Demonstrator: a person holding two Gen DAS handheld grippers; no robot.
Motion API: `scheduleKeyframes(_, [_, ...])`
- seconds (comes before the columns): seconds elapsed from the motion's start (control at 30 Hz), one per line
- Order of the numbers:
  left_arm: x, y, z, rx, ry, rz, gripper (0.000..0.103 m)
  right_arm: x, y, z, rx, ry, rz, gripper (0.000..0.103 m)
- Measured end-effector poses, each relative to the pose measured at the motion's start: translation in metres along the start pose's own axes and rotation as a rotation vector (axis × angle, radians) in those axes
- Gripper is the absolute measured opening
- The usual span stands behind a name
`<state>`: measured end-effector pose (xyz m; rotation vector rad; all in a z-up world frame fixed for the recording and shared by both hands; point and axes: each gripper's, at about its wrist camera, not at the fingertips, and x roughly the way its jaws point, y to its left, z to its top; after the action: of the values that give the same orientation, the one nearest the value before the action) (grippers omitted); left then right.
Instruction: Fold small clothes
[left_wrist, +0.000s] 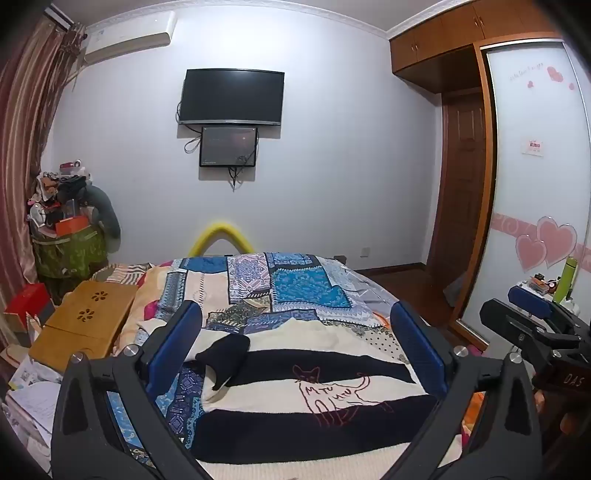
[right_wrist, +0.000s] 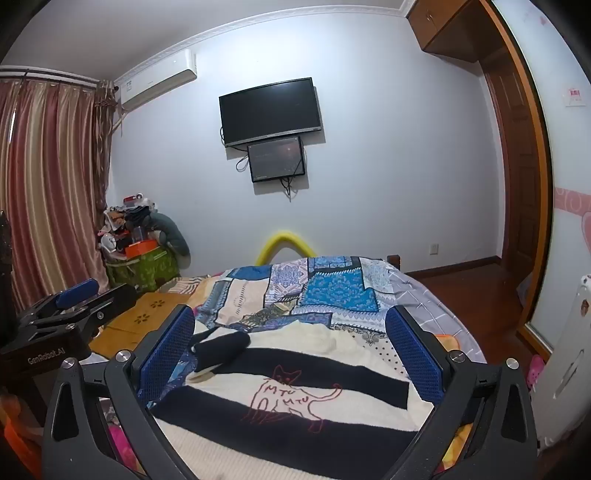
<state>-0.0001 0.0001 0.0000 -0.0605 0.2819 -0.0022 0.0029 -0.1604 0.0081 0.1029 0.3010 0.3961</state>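
- On a bed spread with a blue patchwork quilt (left_wrist: 295, 284), seen from the left wrist: a small cream-and-navy striped sweater (left_wrist: 332, 417) with a red outline cat lies flat and unfolded, one dark-cuffed sleeve (left_wrist: 225, 350) thrown across its upper left corner.
- The left tongs (left_wrist: 295, 347) hover over the garment with jaws spread wide and nothing between the blue pads (left_wrist: 184, 325); neither pad touches the knit.
- At the frame's right edge the right tongs (left_wrist: 532, 306) hang beside the bed, level with the left pair. A wooden lap tray (left_wrist: 88, 321) sits on the bed's left side, clear of the sweater.
- From the right wrist: the same sweater (right_wrist: 295, 417) fills the foreground, hem nearest the camera, sleeve (right_wrist: 221, 347) bunched at upper left.
- The right tongs (right_wrist: 291, 350) are likewise fully open and empty above the cloth; the left tongs (right_wrist: 77, 295) show at far left, apart from the garment.
- Judged from the layout, folding has not begun: this looks like the approach before a first grasp.
- The next move likely calls for lowering both pairs onto an edge or the stray sleeve and pinching only one layer of knit, not the quilt beneath, so the fold comes over square.
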Motion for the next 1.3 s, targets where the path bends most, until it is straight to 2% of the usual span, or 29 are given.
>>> scheduleKeyframes(0.17, [0.007, -0.001, 0.002, -0.001, 0.028, 0.009, 0.103, 0.0, 0.0, 0.0, 0.0, 0.001, 0.0, 0.103])
scheduleKeyframes(0.37, [0.008, 0.003, -0.005, -0.009, -0.004, 0.02, 0.103, 0.0, -0.001, 0.0, 0.007, 0.003, 0.003, 0.103])
scheduleKeyframes(1.3, [0.004, 0.003, 0.001, 0.001, 0.004, 0.02, 0.103, 0.001, 0.002, -0.003, 0.014, 0.004, 0.002, 0.103])
